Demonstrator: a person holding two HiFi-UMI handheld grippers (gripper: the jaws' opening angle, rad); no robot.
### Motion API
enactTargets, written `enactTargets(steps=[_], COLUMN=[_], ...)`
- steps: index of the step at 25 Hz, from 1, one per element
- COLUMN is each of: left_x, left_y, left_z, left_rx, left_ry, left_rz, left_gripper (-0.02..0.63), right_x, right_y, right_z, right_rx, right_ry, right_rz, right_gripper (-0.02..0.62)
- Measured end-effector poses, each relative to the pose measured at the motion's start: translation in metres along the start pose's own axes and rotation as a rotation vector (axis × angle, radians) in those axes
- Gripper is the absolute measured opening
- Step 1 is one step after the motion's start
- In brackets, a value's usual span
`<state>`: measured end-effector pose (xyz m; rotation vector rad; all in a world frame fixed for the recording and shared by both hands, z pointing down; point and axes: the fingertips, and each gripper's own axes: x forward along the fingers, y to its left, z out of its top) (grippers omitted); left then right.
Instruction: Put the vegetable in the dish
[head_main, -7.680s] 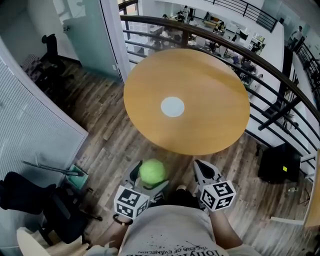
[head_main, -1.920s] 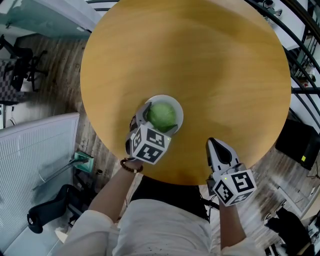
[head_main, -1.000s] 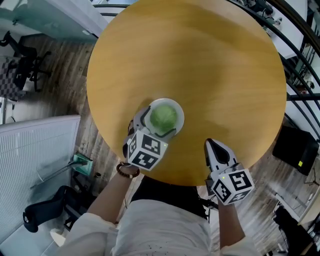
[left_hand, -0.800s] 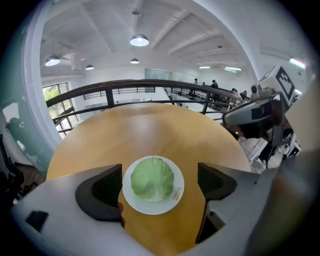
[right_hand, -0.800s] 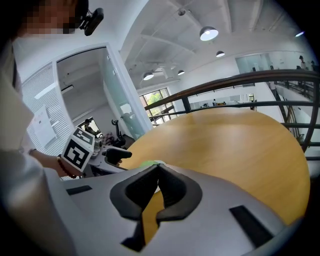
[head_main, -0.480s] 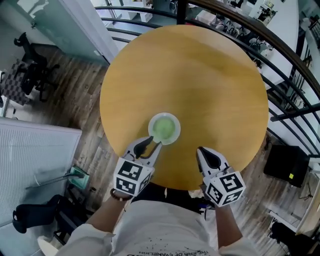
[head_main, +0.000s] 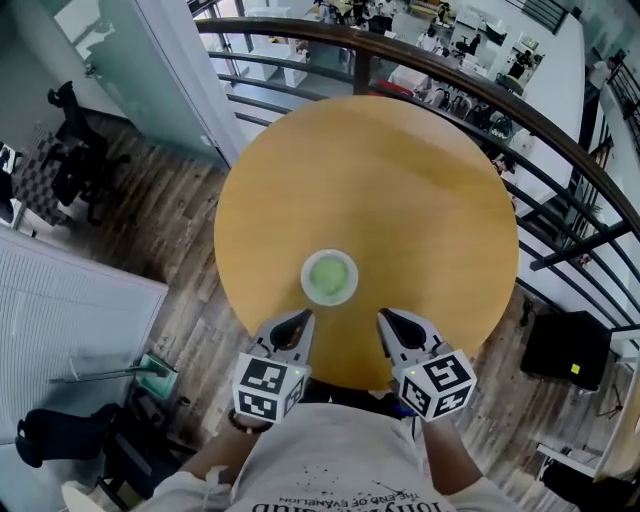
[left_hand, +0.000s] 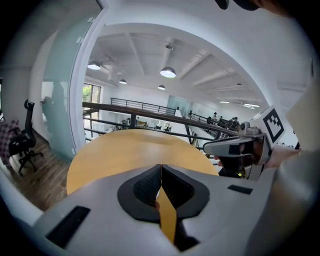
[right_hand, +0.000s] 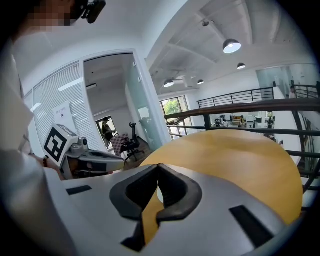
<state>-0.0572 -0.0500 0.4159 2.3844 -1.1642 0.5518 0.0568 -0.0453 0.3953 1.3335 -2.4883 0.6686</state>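
A round green vegetable (head_main: 329, 274) lies in the small white dish (head_main: 307, 288) on the round wooden table (head_main: 400, 190), with nothing touching it. My left gripper (head_main: 303, 318) hovers over the table's near edge, just short of the dish, its jaws shut and empty. Beside it my right gripper (head_main: 384, 316) is also shut and empty. In the left gripper view the shut left gripper (left_hand: 161, 168) points across the table (left_hand: 120, 150), with the right gripper (left_hand: 235, 147) at its side. The right gripper view shows the shut right gripper (right_hand: 158, 168) and the left gripper (right_hand: 90, 160).
A dark curved railing (head_main: 540, 130) runs behind the table above a lower office floor. A glass partition (head_main: 150, 70) and a black office chair (head_main: 75, 150) stand at the left. A black box (head_main: 565, 350) sits on the wooden floor at the right.
My left gripper let go of the vegetable in the dish, drew back to the table's near edge and closed. The right gripper stayed shut beside it; the head view pulled back.
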Motion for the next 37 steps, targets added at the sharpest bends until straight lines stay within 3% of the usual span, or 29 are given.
enactTargets(steps=[9, 37], left_x=[-0.013, -0.023], left_y=[0.001, 0.003], left_z=[-0.003, -0.017], left_rx=[0.041, 0.058], left_ry=[-0.002, 0.039], left_rz=[0.038, 0.015], left_gripper=[0.025, 0.025], right_x=[0.0, -0.002], right_y=[0.013, 0.021], right_z=[-0.006, -0.013], right_rx=[-0.007, -0.003], right_ry=[0.008, 0.018], right_rz=[0.015, 0.018], right_gripper=[0.023, 0.023])
